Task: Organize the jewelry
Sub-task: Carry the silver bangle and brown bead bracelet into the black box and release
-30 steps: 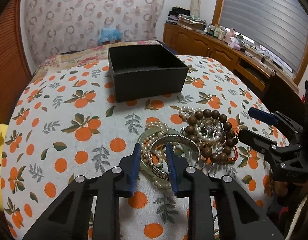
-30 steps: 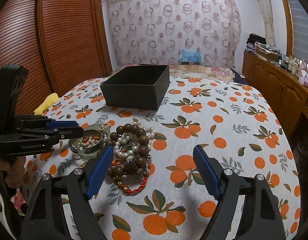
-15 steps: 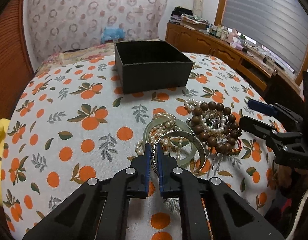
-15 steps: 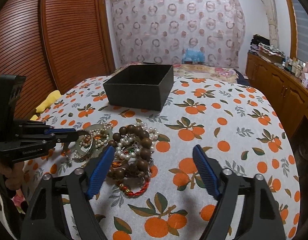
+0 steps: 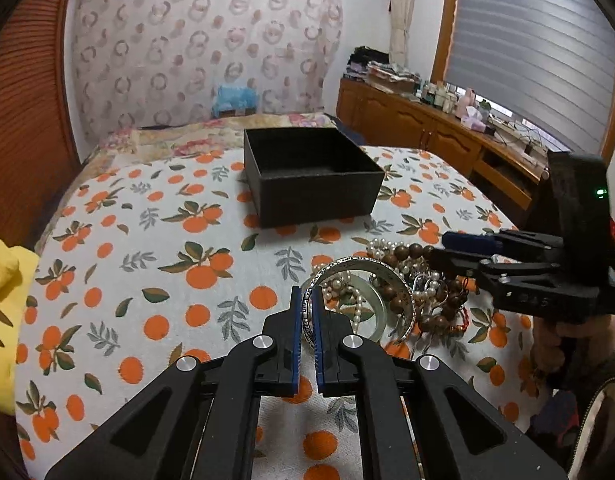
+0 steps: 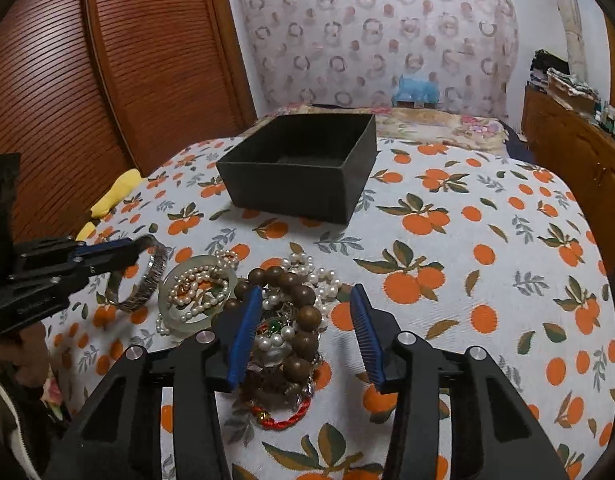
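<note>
My left gripper is shut on a silver bangle and holds it lifted above the cloth; the bangle also shows in the right wrist view. A jewelry pile of pearls, brown wooden beads and a red cord lies on the table, with a pale jade ring holding pearl strands at its left. My right gripper is open, low over the pile. An open black box stands behind the pile, also in the right wrist view.
The table wears a white cloth printed with oranges. A yellow cloth lies at the left edge. Wooden cabinets with clutter run along the right. A wooden slatted door stands at the left.
My left gripper closed on the silver bangle and lifted it up and to the left, off the jade ring. My right gripper moved down closer over the pile.
</note>
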`<move>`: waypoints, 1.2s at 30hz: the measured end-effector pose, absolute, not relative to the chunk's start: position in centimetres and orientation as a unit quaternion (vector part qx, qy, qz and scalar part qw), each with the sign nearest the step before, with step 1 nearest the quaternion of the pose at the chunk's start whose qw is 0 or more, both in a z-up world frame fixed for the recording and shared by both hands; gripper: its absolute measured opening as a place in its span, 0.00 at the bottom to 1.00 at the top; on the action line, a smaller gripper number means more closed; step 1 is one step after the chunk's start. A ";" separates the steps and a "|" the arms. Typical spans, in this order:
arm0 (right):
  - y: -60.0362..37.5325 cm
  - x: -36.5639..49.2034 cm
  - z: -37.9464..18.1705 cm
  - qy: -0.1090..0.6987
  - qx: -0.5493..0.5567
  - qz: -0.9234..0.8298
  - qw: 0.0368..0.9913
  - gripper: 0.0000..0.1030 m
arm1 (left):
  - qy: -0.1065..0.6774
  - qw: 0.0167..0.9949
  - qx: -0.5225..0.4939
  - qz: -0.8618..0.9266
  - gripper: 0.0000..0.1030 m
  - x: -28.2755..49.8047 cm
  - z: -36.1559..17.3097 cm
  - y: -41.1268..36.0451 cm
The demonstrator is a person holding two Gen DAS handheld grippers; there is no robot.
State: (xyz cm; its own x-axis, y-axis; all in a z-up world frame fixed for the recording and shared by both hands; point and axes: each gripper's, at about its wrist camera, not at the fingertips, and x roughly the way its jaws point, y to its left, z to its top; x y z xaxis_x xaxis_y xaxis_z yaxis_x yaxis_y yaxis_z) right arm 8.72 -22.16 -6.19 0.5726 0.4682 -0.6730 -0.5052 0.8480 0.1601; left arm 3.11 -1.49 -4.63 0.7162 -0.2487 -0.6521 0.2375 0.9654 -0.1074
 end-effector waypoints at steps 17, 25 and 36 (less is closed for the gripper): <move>-21.2 8.4 -4.8 0.361 -0.057 0.297 0.882 0.15 | 0.334 0.934 -0.014 -0.125 0.04 3.5 -3.7 -1.1; -20.4 8.0 -0.3 0.312 -0.069 0.317 0.893 0.15 | 0.323 0.939 -0.011 -0.117 0.04 4.9 -3.0 -0.5; -19.7 11.0 3.8 0.269 -0.095 0.298 0.911 0.15 | 0.305 0.946 0.004 -0.106 0.04 9.0 -1.2 -0.4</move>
